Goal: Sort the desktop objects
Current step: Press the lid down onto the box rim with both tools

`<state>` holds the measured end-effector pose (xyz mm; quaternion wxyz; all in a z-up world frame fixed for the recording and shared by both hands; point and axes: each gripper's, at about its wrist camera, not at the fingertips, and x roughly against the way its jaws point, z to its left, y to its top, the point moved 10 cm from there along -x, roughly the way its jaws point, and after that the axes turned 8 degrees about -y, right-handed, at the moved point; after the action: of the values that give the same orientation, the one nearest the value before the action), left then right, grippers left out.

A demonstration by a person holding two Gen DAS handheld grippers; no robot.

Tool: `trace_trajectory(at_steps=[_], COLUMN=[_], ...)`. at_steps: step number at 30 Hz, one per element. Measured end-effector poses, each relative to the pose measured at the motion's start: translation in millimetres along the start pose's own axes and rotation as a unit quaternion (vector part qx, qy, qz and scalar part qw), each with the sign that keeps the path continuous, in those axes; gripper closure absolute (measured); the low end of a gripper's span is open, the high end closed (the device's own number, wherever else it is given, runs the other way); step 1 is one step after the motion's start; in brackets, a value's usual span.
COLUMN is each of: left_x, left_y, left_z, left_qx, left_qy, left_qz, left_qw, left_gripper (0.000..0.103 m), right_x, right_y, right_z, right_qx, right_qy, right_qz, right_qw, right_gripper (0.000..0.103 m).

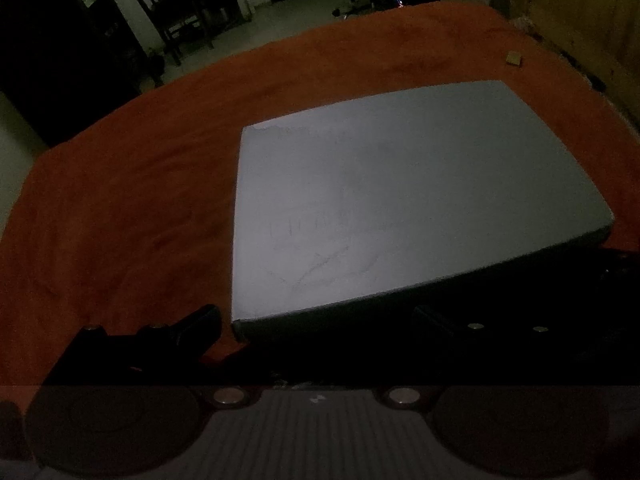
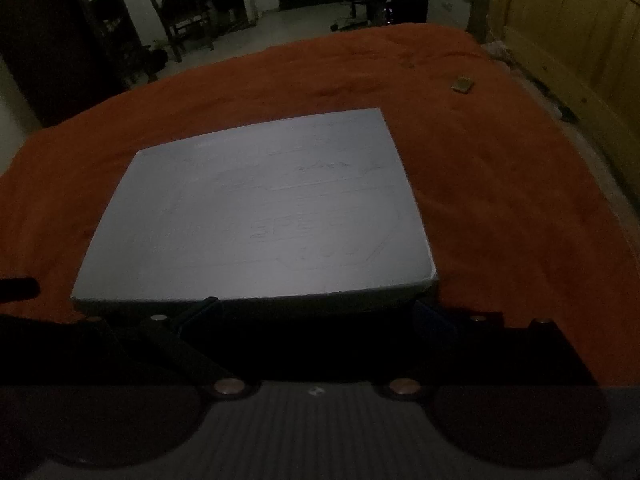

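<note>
Lighting: dim in both wrist views, so fine detail is hard to read.
Surface: orange-red cloth (image 1: 140,168) covers the whole tabletop, lightly wrinkled.
Box: flat grey-white cardboard box (image 1: 400,200) lies lid-up on the cloth, near the middle of the table; the right wrist view shows faint printing on its lid (image 2: 256,216), too dark to read fully.
Small item: a little tan block (image 1: 514,58) sits on the cloth well apart from the box, toward the far right corner of the table; seen also from the right wrist (image 2: 463,84). What it is cannot be told.
Left gripper (image 1: 316,316): fingers spread wide, nothing between them; its tips sit at the near edge of the box, the left finger (image 1: 196,320) just beside the box's near-left corner.
Right gripper (image 2: 316,312): fingers likewise spread wide and holding nothing, low on the near side of the box; whether they touch it cannot be told.
Background: dark wooden chair (image 2: 180,8) on a pale floor beyond the table, yellow wooden panelling (image 2: 568,40) to the right.
</note>
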<state>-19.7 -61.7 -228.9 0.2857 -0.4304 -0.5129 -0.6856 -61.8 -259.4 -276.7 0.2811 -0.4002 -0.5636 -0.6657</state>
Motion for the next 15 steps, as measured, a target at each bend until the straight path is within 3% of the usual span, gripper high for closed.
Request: trace_trajectory(at_steps=[15], left_x=[-1.3], left_y=[4.9], left_z=[-0.9], left_qx=[-0.005], left_qy=[0.002], left_qz=[0.001], left_qw=[1.0000], left_gripper=[0.001], right_x=[-4.6], right_y=[-4.8], right_z=[8.4], right_qx=[0.025], right_qy=[0.004], right_qz=[-0.003], right_qw=[1.000], right_gripper=[0.000])
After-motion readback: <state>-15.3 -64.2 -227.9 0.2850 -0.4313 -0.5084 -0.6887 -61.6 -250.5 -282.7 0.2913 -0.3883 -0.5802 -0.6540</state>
